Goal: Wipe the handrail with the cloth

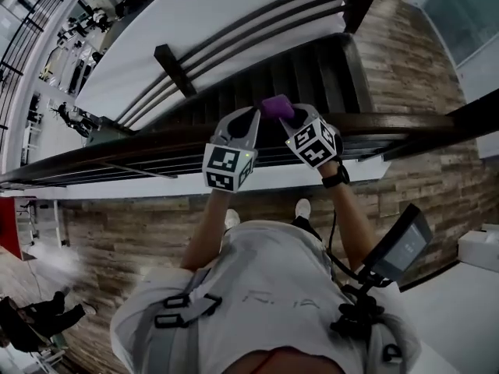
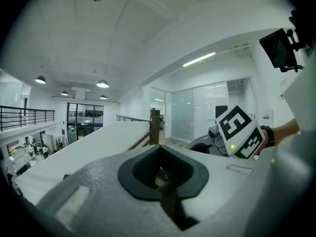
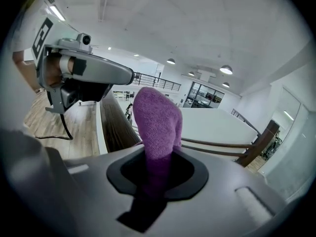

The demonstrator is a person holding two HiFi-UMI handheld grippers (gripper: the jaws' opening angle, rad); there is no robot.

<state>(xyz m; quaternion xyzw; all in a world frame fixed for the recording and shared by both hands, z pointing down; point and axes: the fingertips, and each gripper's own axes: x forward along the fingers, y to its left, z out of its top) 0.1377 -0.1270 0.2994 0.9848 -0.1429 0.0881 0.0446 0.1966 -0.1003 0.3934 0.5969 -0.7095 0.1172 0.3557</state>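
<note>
The dark wooden handrail [image 1: 405, 123] runs across the head view from lower left to right. My right gripper [image 1: 285, 120] is over it, shut on a purple cloth [image 1: 276, 106] that sticks out past the jaws. In the right gripper view the cloth [image 3: 157, 120] stands up out of the right gripper [image 3: 157, 168], with the handrail [image 3: 116, 127] just behind it. My left gripper [image 1: 252, 115] is close beside it on the left. Its fingers meet at the tips, with nothing between them. The left gripper view shows the left gripper [image 2: 161, 176] and the right gripper's marker cube [image 2: 239, 132].
Beyond the rail a dark staircase [image 1: 312, 68] drops away beside a white sloping wall [image 1: 195, 22] with its own rails and post [image 1: 175, 70]. I stand on a wood plank floor [image 1: 117, 232]. A screen [image 1: 399, 246] hangs at the person's right hip. A lower floor with people lies far left.
</note>
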